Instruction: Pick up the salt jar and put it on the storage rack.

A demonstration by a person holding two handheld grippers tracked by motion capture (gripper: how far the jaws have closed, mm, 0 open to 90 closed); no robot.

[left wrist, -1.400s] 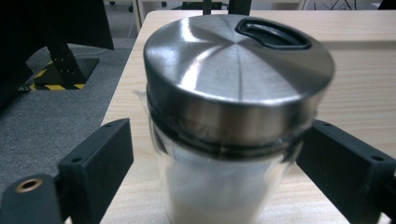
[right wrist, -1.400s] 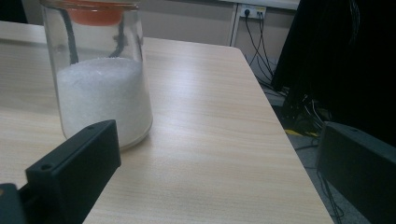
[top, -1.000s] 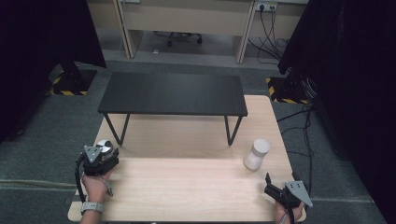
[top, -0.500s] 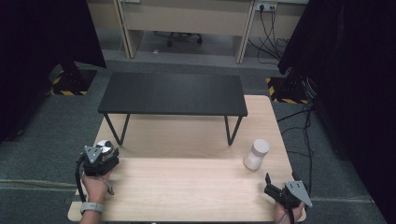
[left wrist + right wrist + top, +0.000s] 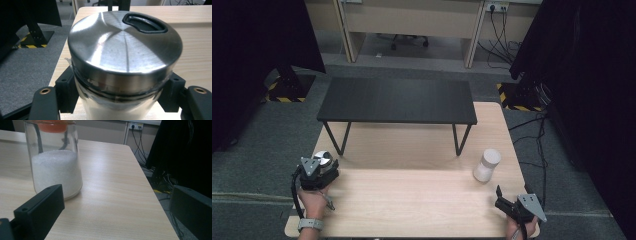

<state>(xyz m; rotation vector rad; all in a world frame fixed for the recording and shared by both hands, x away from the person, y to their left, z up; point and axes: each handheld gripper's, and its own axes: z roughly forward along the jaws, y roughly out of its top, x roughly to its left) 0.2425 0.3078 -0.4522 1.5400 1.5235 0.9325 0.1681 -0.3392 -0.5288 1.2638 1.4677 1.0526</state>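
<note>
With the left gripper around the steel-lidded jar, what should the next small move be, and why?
Probably a short straight lift of the steel-lidded jar. The left gripper is shut on the body just under the lid, with a finger on each side, so the grasp looks set. The right gripper stands open, short of the glass jar of white granules, and can wait.

Right tongs [image 5: 117,212] were open, black jaws wide apart at the bottom corners, nothing between them. Glass jar [image 5: 55,157] stood upright on the wooden tabletop [image 5: 112,182], upper left, just past the left jaw, not touching it. Jar was over half full of white grains [image 5: 56,172]; an orange lid [image 5: 53,126] showed at its top. Black curtain [image 5: 185,152] and cables [image 5: 136,140] were behind, to the right.
</note>
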